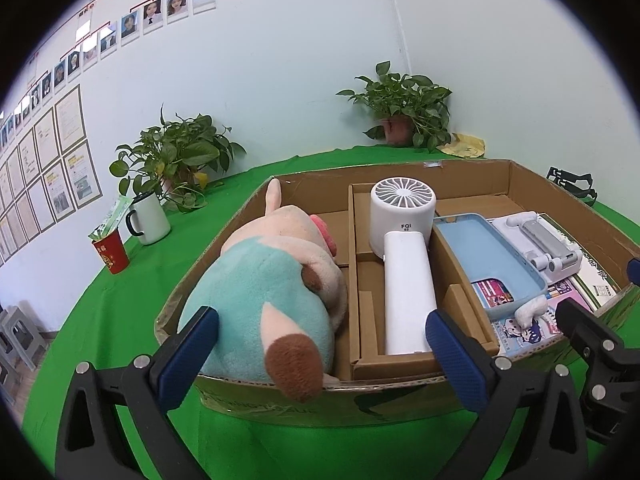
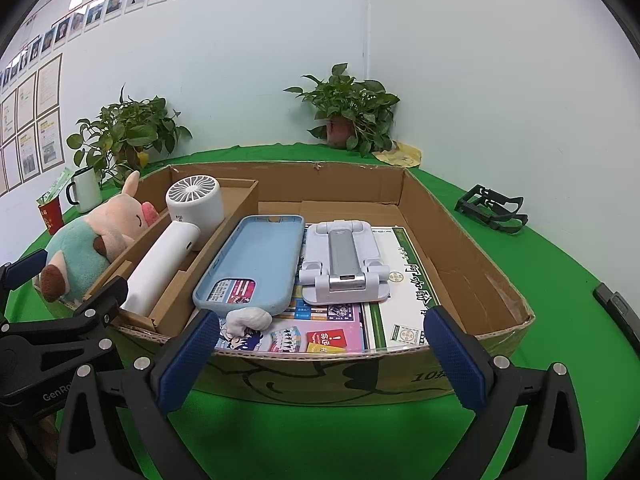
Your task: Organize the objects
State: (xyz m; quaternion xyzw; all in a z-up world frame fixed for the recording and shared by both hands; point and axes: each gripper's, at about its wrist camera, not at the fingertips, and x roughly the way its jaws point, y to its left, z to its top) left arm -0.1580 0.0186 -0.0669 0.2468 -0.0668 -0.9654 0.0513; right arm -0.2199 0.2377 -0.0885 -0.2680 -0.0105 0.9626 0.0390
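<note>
A shallow cardboard box (image 2: 460, 236) sits on a green tablecloth (image 2: 320, 432) and fills the middle of both views. In the left wrist view the left gripper (image 1: 320, 344) frames the lower edge, its blue-padded fingers (image 1: 192, 344) spread wide with nothing between them, hovering just before the near wall of the box. Directly ahead, at the box's left end, lies a plush toy (image 1: 272, 292) in teal and pale pink with brown patches, one brown foot hanging over the near rim. To its right, inside a narrower cardboard insert (image 1: 356, 280), lies a white handheld fan (image 1: 404, 248), its round grille facing away toward the wall. In the right wrist view the right gripper (image 2: 320, 348) sits at the lower centre, its fingers likewise spread and empty, close to the box's near wall. Beyond them a light blue phone case (image 2: 256, 260) lies open side up, leaning against the insert, with a small white plush bit (image 2: 248, 320) just below it. Beside the case a white and grey folding phone stand (image 2: 344, 268) rests on flat printed booklets (image 2: 404, 284). At upper left stand a white mug (image 2: 86, 190), a red cup (image 2: 50, 216) and a potted plant (image 2: 128, 132); a second plant (image 2: 352, 112) stands in the far corner. A black plastic frame (image 2: 492, 210) lies on the cloth at right.
</note>
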